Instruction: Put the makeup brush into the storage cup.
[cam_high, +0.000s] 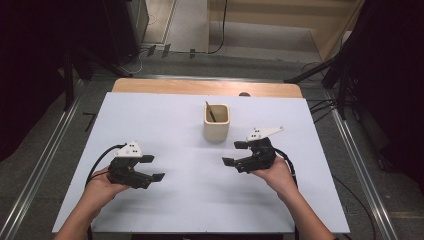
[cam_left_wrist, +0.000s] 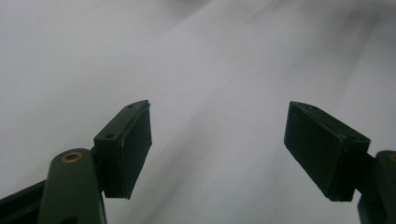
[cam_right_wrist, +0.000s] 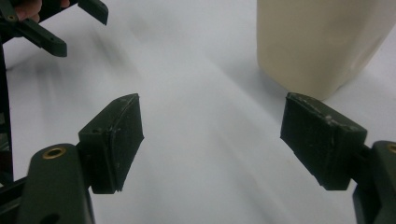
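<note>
Matt cream cup (cam_high: 217, 123), smooth white tabletop (cam_high: 190, 190)

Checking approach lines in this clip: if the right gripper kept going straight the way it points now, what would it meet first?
Probably the left gripper across the white table. The right gripper, jaws open, points that way; the cream cup stands off to one side.

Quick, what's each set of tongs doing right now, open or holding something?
Left tongs: open, holding nothing.
Right tongs: open, holding nothing, beside the cream cup.
</note>
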